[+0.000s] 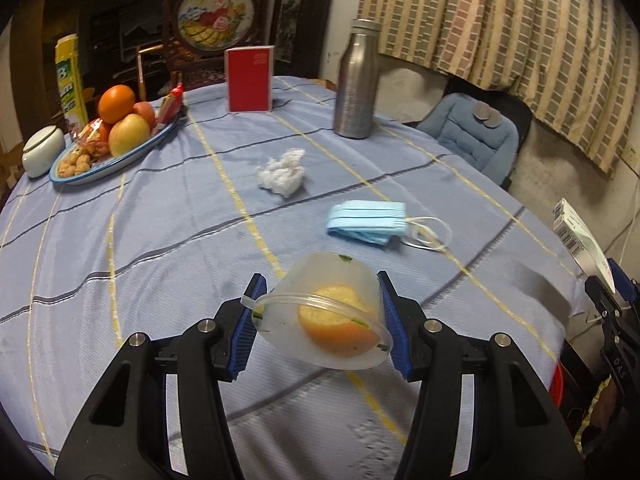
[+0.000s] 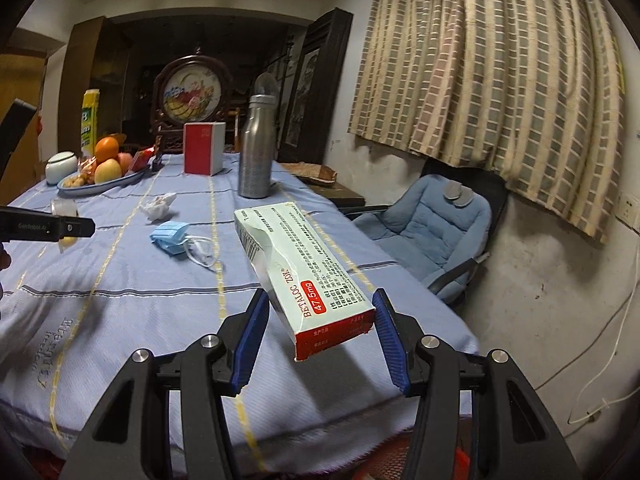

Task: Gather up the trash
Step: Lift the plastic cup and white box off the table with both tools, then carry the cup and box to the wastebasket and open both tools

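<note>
My left gripper (image 1: 320, 312) is shut on a clear plastic cup (image 1: 326, 320) with orange food residue, held tilted above the table's near edge. My right gripper (image 2: 318, 328) is shut on a crumpled white and red medicine box (image 2: 304, 268), held above the table's right front corner; the box also shows at the right edge of the left wrist view (image 1: 580, 240). A crumpled white tissue (image 1: 282, 172) and a folded blue face mask (image 1: 368, 218) lie on the blue cloth; both also show in the right wrist view, the tissue (image 2: 158, 206) and the mask (image 2: 170, 236).
A metal bottle (image 1: 356, 80), a red box (image 1: 250, 80), a fruit plate (image 1: 112, 132) and a white jar (image 1: 42, 152) stand at the far side of the table (image 1: 120, 260). A blue padded chair (image 2: 428, 220) stands to the right by the curtained wall.
</note>
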{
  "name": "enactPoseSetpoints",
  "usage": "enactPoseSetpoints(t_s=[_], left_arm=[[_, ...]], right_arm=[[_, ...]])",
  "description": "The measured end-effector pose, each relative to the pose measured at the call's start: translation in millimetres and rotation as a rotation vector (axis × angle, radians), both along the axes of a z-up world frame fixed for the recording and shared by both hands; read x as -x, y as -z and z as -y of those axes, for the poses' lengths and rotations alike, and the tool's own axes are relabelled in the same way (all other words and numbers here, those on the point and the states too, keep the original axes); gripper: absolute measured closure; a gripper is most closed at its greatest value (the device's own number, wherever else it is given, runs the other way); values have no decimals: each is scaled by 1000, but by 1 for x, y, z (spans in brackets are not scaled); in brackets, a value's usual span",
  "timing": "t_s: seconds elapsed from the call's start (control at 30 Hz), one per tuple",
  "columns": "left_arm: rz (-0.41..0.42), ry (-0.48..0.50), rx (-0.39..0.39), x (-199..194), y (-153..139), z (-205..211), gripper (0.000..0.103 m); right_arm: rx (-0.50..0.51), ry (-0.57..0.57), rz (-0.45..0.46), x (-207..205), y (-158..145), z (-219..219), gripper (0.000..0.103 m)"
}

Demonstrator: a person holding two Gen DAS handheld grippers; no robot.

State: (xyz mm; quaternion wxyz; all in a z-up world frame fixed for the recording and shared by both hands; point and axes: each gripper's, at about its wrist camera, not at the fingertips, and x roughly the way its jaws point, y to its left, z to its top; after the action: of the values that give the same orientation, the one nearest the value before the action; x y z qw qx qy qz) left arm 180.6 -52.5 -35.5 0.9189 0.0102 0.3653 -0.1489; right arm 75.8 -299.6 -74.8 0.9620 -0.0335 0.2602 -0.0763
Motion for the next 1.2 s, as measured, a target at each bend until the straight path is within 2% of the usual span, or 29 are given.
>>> enactPoseSetpoints(t_s=[0.17,0.4,0.6,0.73,0.8,0.9,1.03,1.2], left_arm=[[17,75,10,15,-12,33,48],[27,218,25,37,-24,97,48],[17,364,29,59,-21,162,48],[-9,462,16,73,-11,207,48],[-30,507,2,80,-4,228,48],[-55,572,-28,91,9,260,48],[-85,650,-62,105,25,296,48],[-123,750,-120,126,48,346,48]], right_arm=[[6,53,-2,19,3,26,50],[-18,182,-49,58,22,89,50],[-97,315,-194,95,67,156,50],[-159,317,-405,88,118,180,45],[-203,354,-440,88,132,190,42],[-313,368,-390,96,128,206,34],[-334,446,-294,112,110,225,26],[-425,484,-240,130,109,247,26]])
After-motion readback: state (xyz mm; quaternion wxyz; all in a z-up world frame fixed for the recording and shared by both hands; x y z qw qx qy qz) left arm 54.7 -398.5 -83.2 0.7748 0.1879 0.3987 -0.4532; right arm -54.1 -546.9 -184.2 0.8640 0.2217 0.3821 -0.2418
